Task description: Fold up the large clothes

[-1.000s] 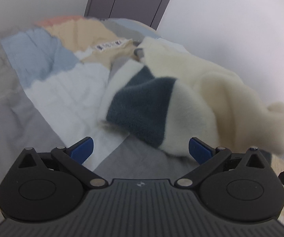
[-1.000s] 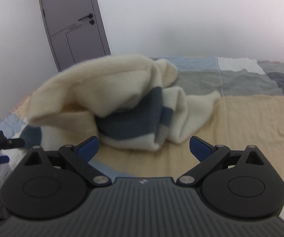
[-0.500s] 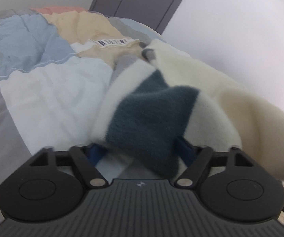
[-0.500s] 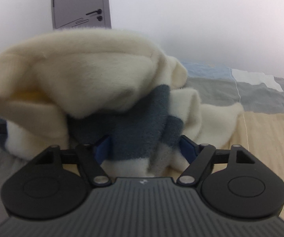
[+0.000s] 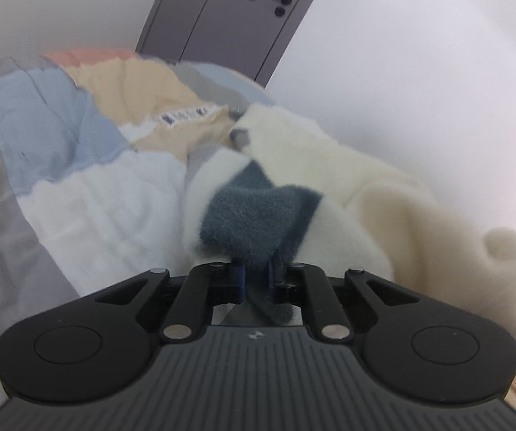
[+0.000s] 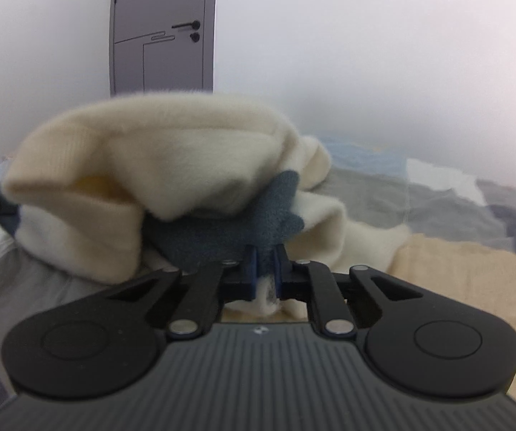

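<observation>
Your left claw (image 5: 256,277) is clenched on a dark blue-grey band of the fleece sweater (image 5: 329,179), a tongue of that fabric pinched between the blue pads (image 5: 239,277) and trailing back toward the claw body. Your right claw (image 6: 265,264) is likewise clamped on the sweater (image 6: 157,165), gripping where the blue-grey stripe meets the cream pile. The garment sits in a crumpled heap on the bed, on a patchwork quilt (image 5: 89,194) of pale blue, tan, white and grey blocks, with a grey door (image 6: 163,32) against the white wall beyond. One ribbed cream opening, probably a cuff or hem, gapes toward the right camera; which part of the sweater each claw holds cannot be told from these blurred views. By the look of it, you are at the pick-up stage, with no fold made yet. The next move likely calls for lifting and drawing your two claws apart so the sweater shakes open, then laying it flat on the quilt before any fold.
</observation>
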Demonstrator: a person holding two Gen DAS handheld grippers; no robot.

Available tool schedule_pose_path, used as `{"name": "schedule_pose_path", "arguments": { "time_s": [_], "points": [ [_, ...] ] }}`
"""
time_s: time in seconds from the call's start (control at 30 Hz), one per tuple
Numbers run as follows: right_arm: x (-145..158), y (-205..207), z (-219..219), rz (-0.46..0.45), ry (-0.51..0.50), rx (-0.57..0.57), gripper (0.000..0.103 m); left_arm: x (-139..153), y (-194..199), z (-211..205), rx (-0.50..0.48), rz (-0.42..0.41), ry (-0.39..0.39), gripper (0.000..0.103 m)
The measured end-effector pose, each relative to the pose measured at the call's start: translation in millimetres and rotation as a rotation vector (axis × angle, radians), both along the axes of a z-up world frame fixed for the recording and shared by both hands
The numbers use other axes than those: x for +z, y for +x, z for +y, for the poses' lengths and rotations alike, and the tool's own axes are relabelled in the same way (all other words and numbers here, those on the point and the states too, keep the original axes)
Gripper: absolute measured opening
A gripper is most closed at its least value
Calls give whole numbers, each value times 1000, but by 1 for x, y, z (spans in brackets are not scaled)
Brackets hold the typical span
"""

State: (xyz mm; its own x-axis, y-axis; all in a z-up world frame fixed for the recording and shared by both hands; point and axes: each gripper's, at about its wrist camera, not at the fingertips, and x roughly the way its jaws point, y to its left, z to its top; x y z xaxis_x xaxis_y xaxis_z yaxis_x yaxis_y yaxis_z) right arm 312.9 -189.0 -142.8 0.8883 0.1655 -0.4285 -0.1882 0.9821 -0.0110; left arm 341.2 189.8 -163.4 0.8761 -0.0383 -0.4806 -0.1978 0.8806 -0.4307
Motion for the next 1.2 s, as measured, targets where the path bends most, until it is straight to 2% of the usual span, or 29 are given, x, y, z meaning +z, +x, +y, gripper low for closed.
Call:
{"name": "schedule_pose_path", "arguments": {
  "time_s": [0.2,0.3,0.43,0.53,0.63,0.8,0.87,0.93,0.97,1.0,1.03,1.07,1.1,1.2],
  "points": [
    [29,-38,-25,-59,5,-79,2,30,-37,23,49,-51,-61,12],
    [44,-57,-46,-121,7,-180,2,44,-61,37,58,-63,-93,12],
    [55,-68,-77,-125,78,-272,3,46,-83,50,82,-34,-122,8],
    [45,-63,-78,-56,142,-238,3,45,-86,59,134,-5,-98,8],
    [28,-60,-64,25,192,-178,5,38,-80,69,141,35,-133,8],
    [17,-61,-38,73,256,-79,6,29,-74,70,148,77,-134,10],
    [17,-65,-32,87,300,-48,6,27,-72,71,154,95,-138,22],
    [15,-63,-32,106,359,-28,8,24,-70,71,157,106,-148,53],
    [14,-63,-33,112,389,-25,16,22,-68,71,153,114,-166,59],
    [13,-61,-36,117,424,-21,32,20,-67,71,149,119,-186,64],
    [12,-60,-37,120,464,-14,44,19,-67,69,148,121,-199,66],
    [11,-61,-38,121,504,-9,64,18,-67,68,147,122,-200,67],
    [10,-62,-40,120,545,-6,69,17,-67,66,147,124,-196,70],
    [6,-58,-47,129,670,16,69,14,-65,61,142,139,-208,77]
  ]
}}
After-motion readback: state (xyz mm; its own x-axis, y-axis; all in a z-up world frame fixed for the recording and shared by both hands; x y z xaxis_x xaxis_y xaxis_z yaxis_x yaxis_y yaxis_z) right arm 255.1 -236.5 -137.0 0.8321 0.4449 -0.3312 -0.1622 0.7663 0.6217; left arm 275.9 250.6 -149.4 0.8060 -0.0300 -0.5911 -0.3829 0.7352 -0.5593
